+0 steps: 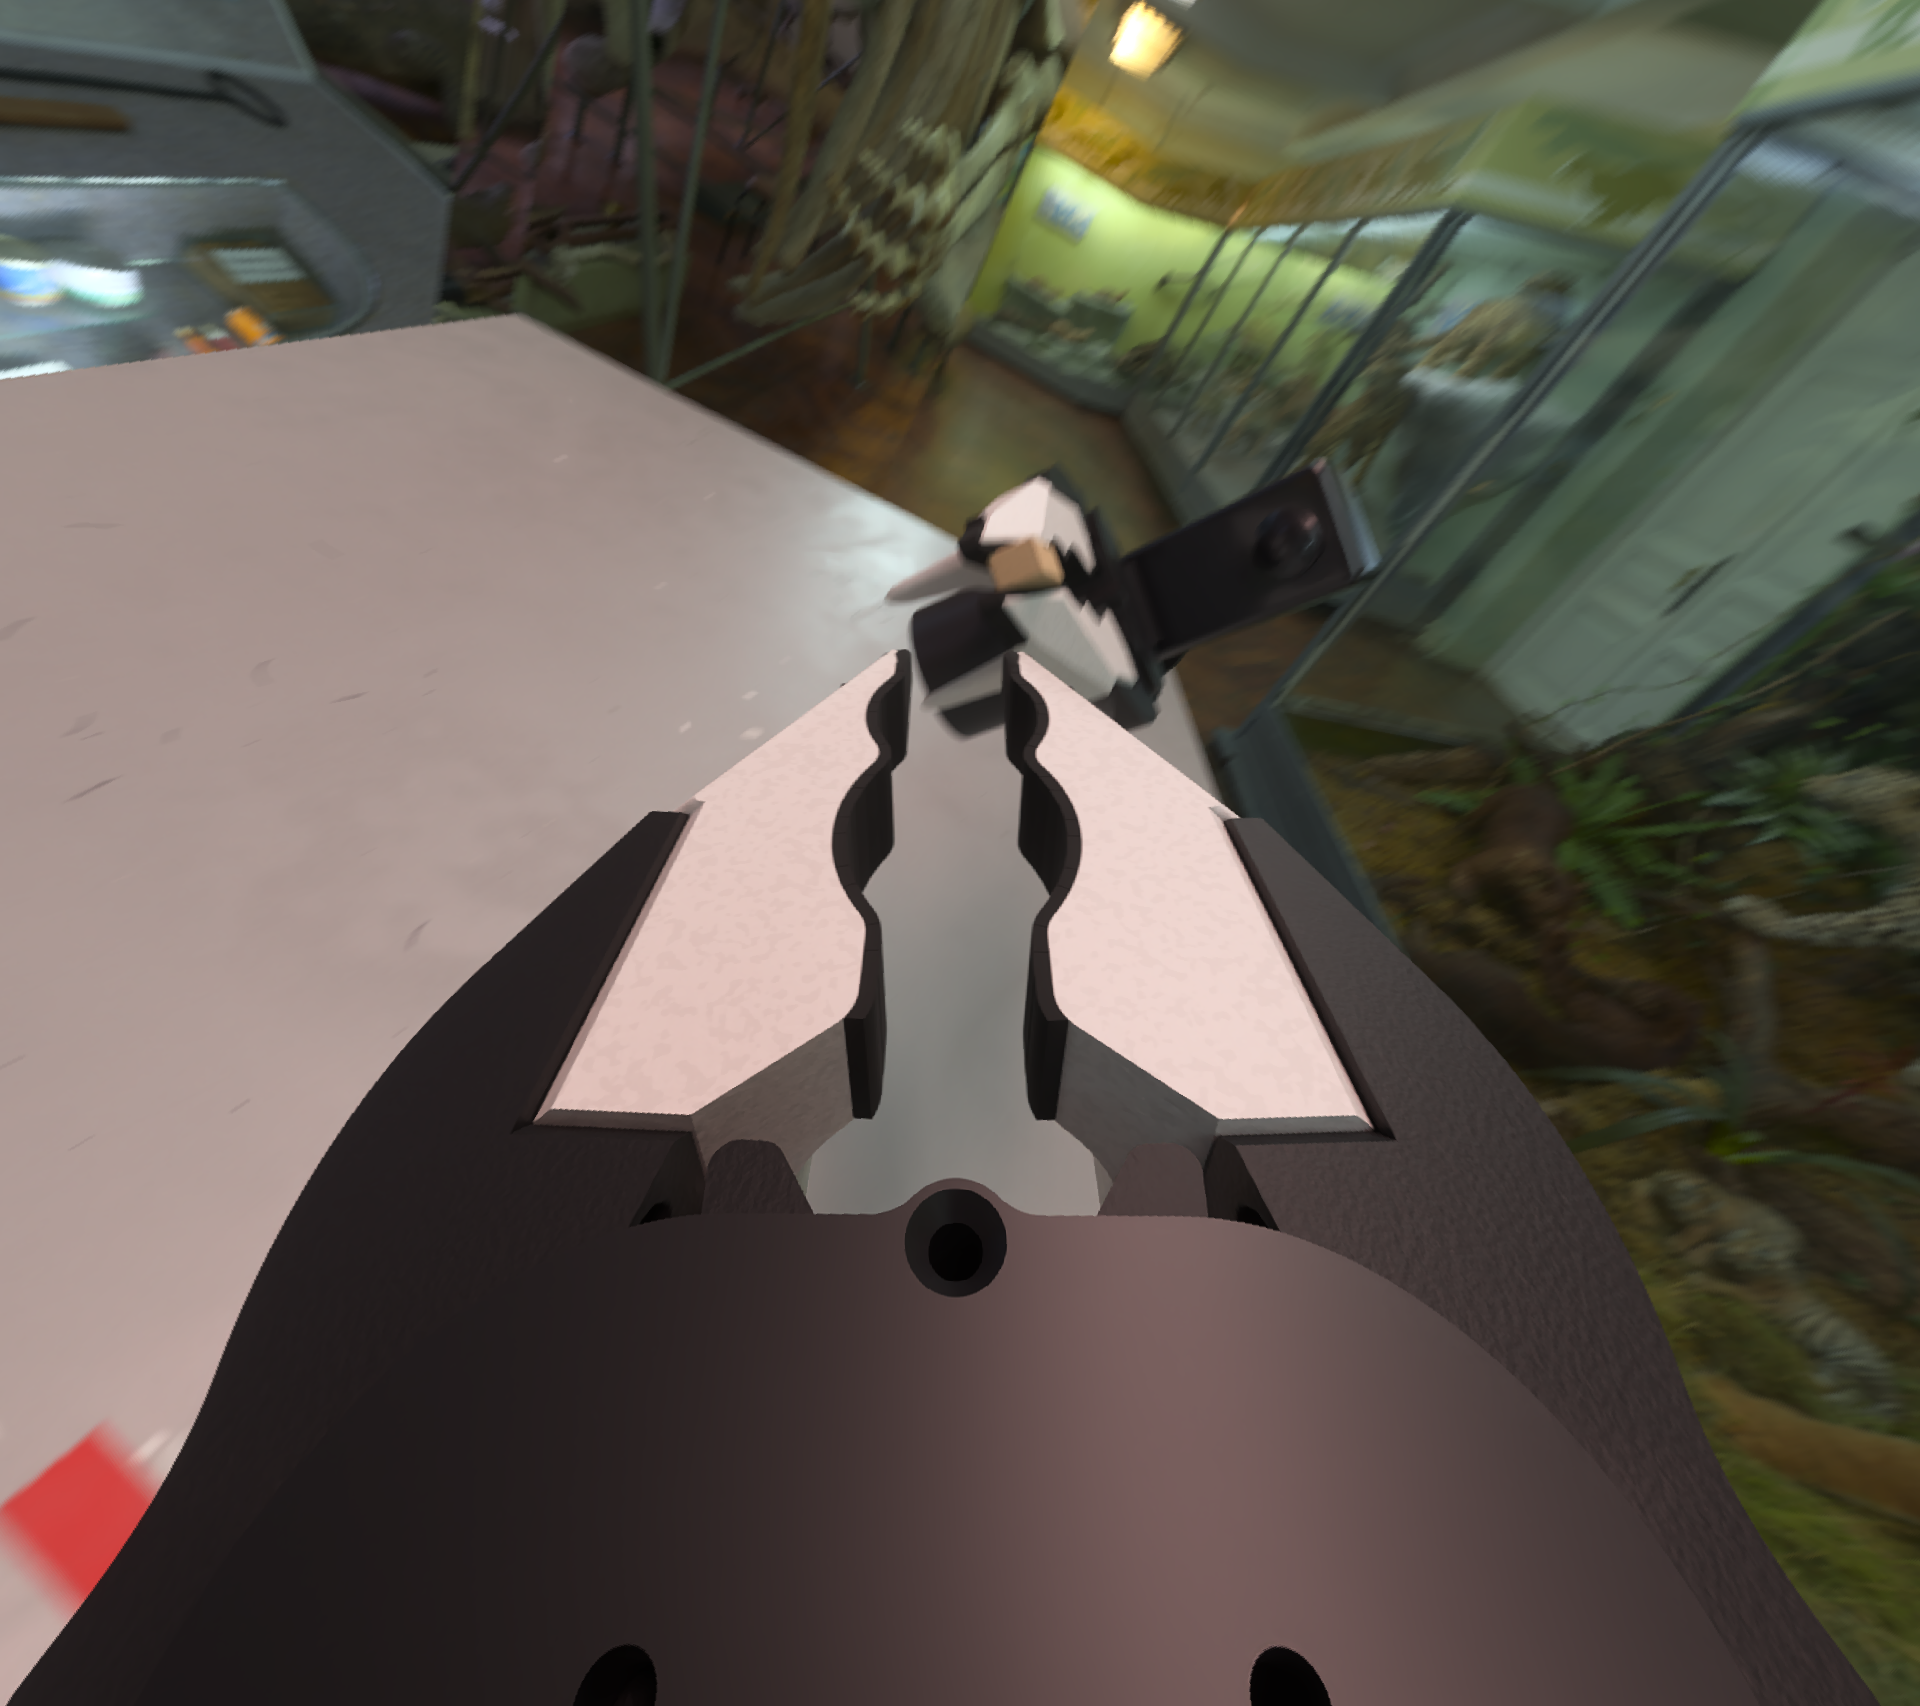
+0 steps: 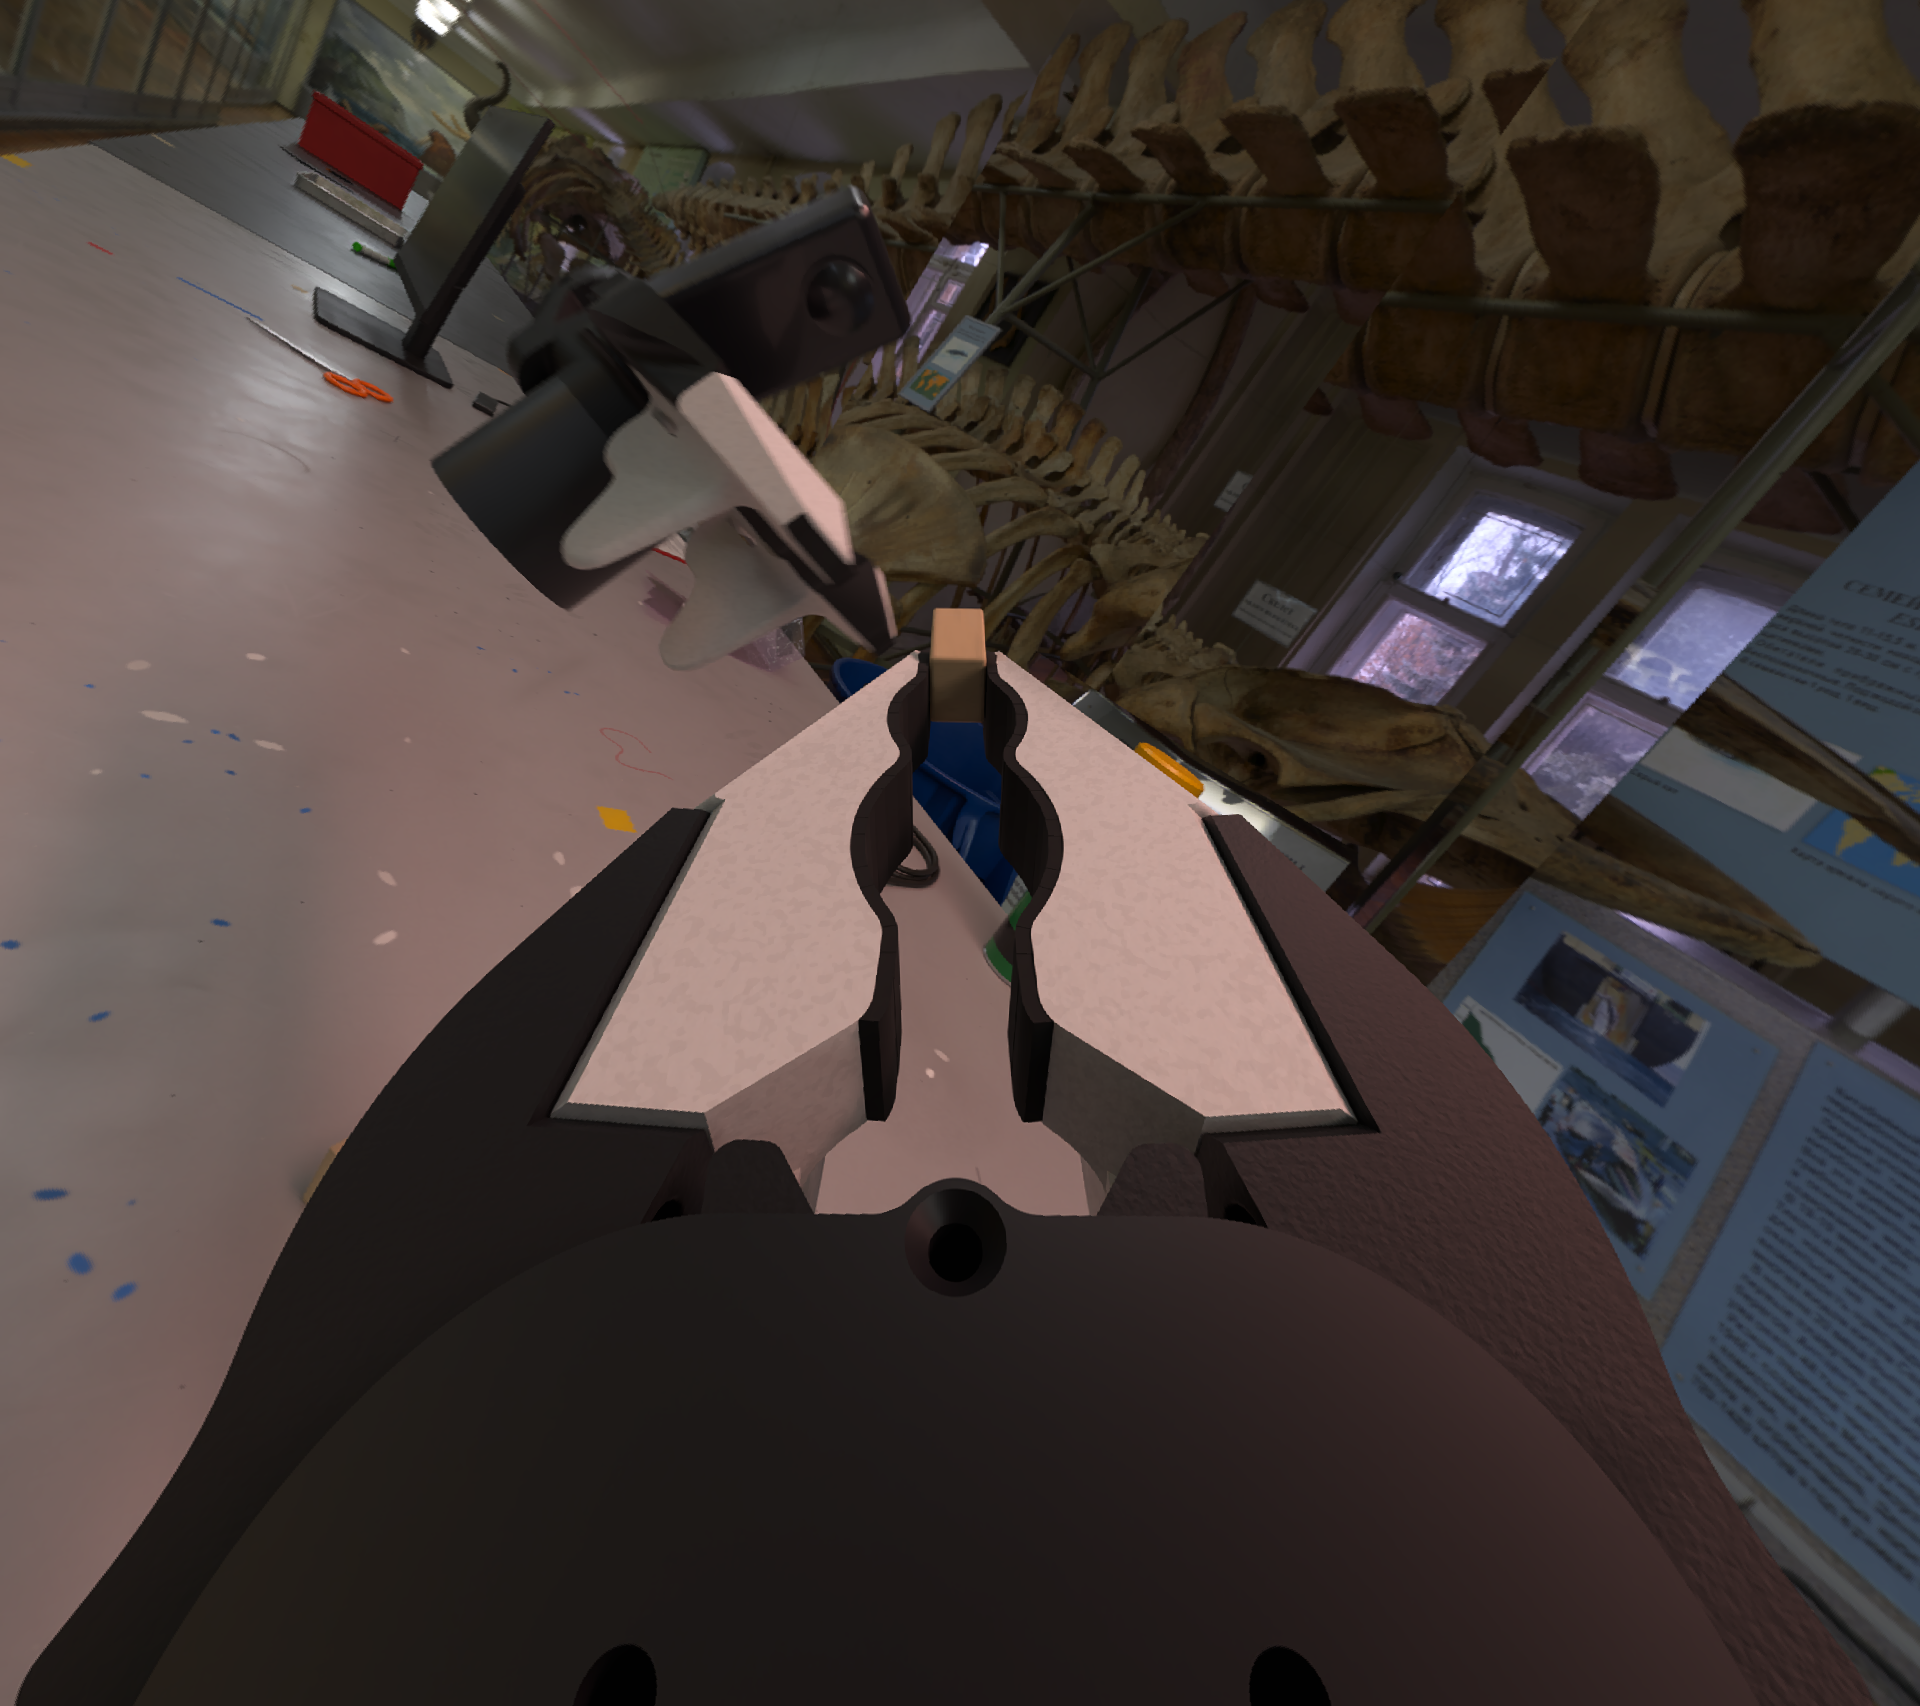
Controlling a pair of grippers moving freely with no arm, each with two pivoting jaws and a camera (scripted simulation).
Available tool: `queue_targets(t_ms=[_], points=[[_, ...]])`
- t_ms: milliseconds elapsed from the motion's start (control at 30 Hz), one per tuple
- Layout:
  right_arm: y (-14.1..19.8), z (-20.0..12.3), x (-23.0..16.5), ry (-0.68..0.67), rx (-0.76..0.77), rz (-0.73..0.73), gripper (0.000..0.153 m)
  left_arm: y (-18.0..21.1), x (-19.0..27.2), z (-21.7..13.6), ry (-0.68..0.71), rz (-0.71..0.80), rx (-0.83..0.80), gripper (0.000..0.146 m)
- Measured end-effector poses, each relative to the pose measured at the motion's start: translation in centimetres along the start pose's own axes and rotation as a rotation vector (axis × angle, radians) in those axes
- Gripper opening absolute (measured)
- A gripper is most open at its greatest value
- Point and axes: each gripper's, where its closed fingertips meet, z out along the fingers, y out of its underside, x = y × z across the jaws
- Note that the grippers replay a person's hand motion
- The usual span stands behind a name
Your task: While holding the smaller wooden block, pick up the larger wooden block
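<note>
The smaller wooden block [image 2: 956, 664] is a tan cuboid pinched upright between the tips of my right gripper [image 2: 956, 690], which holds it above the table. In the left wrist view the right gripper [image 1: 1008, 586] shows ahead near the table's far edge, with the block [image 1: 1027, 563] in it. My left gripper [image 1: 956, 680] is open and empty, its jaws a narrow gap apart, and points at the right gripper. In the right wrist view the left gripper [image 2: 862, 586] hovers just up and left of the block. I cannot make out the larger wooden block in either view.
The pale table [image 1: 312, 617] ends just beyond the right gripper. A red box [image 2: 358, 150], a dark monitor [image 2: 468, 233] and orange scissors [image 2: 358, 387] lie far along the table [image 2: 208, 617]. A blue object [image 2: 961, 783] shows between my right fingers. A red object [image 1: 73, 1511] sits at lower left.
</note>
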Motion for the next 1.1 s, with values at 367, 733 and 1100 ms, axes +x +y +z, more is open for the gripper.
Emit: queue_targets(t_ms=[367, 733, 1100], points=[[-1.5, -3.5, 6.0, 0.088, -0.056, -0.066, 0.009, 6.2, -4.1, -3.8, -0.531, 0.163, -0.467, 0.068], [-5.0, -7.2, 9.5, 0.14, 0.004, -0.041, 0.008, 21.3, -8.9, -4.5, -0.689, -0.067, -1.075, 0.058], [-6.4, -9.6, 11.2, 0.159, 0.035, -0.022, 0.008, 22.5, -10.4, -4.9, -0.722, -0.021, -1.324, 0.029]])
